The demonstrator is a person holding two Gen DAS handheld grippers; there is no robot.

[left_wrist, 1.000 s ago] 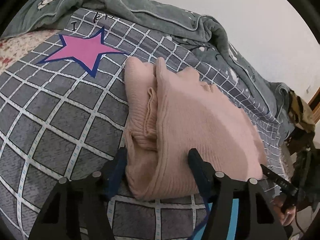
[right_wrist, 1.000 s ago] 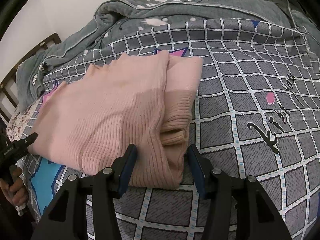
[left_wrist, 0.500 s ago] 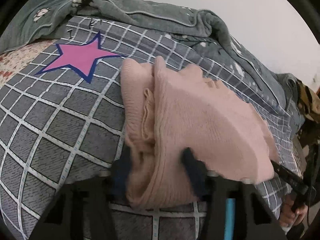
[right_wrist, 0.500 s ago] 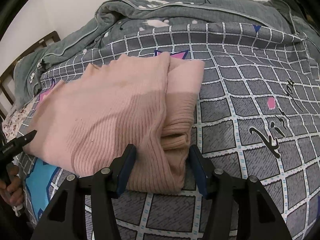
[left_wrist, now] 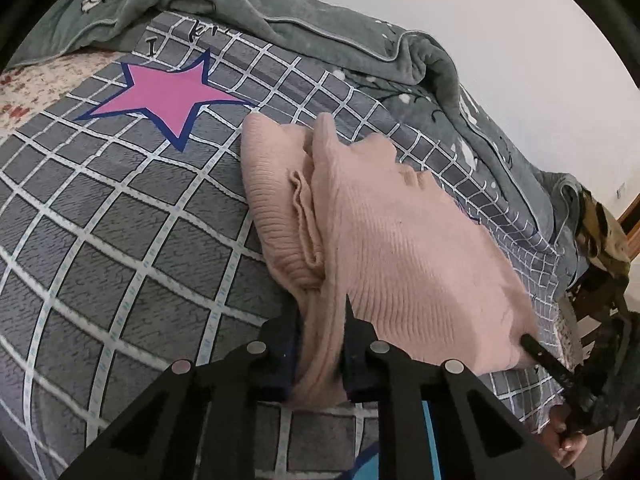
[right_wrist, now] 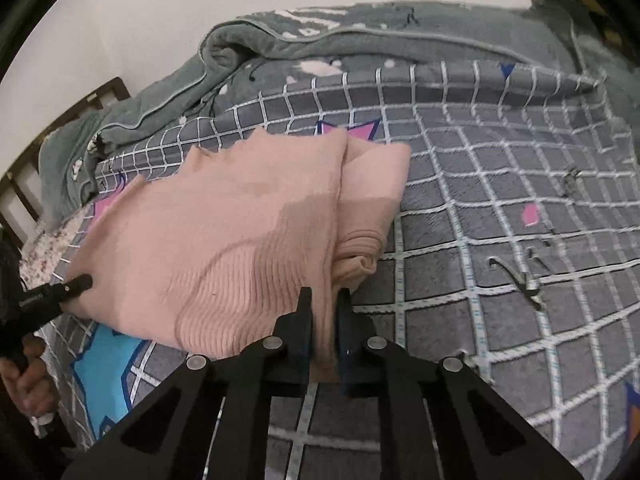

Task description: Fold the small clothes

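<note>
Sweater (left_wrist: 400, 248) stretched lengthwise between both pinching claws.

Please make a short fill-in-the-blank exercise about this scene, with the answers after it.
1. Both grippers are shut on the pink ____.
2. The left gripper pinches its near ____.
3. The star beyond the sweater is ____ with a blue outline.
4. The right gripper holds the ____ garment.

Answers: sweater; edge; pink; same

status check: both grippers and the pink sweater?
Left gripper shut on pink sweater near edge. Right gripper shut on the opposite end. Sweater folded, lying on checked bedspread. Nothing in the way.
</note>
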